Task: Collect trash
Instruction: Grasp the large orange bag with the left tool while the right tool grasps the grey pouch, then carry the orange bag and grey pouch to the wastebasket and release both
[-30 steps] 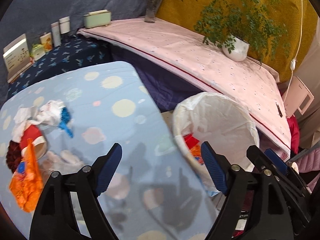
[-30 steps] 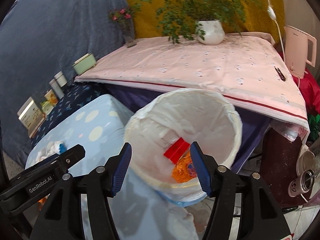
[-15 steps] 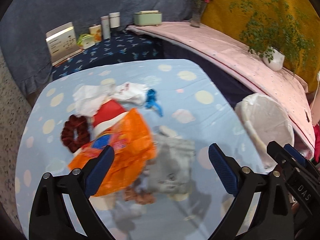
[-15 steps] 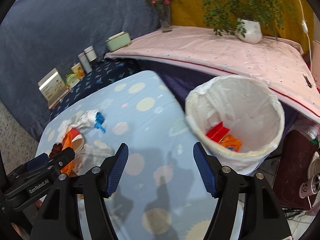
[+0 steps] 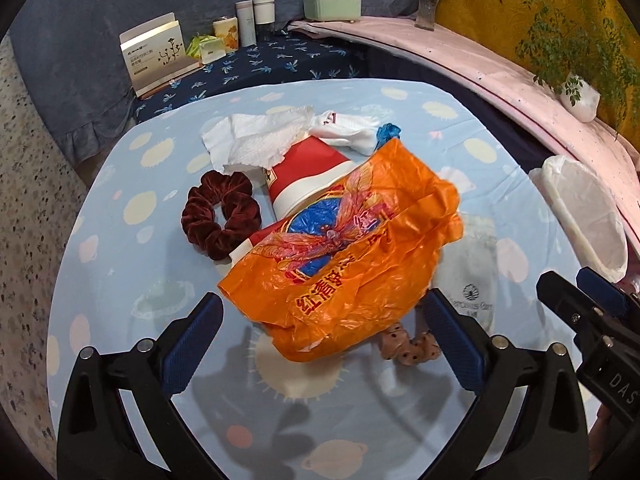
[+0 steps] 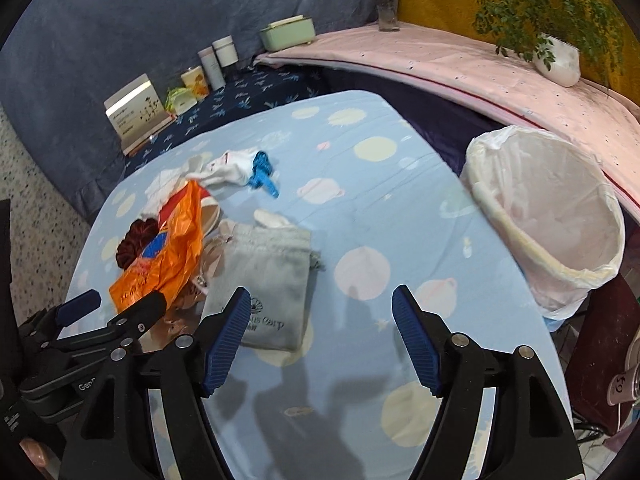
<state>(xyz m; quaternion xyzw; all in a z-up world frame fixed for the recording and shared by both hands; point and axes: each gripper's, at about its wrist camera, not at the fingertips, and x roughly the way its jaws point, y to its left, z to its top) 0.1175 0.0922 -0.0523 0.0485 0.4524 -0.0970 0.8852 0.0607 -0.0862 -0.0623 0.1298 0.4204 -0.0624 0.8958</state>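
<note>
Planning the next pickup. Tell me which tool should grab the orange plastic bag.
Left. The left tool is open with the orange plastic bag lying right between its fingers. The right tool is open too, but it points at the grey pouch and bare tablecloth, with the bag off to its left.

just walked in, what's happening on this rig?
Trash pickup, mid-run. Both grippers are open and hold nothing. The left gripper sits low over the blue table, its fingers either side of the orange plastic bag, which lies on a red paper cup beside a maroon scrunchie and a white tissue. The right gripper hovers near a grey drawstring pouch. The lined trash bin stands off the table's right edge.
</note>
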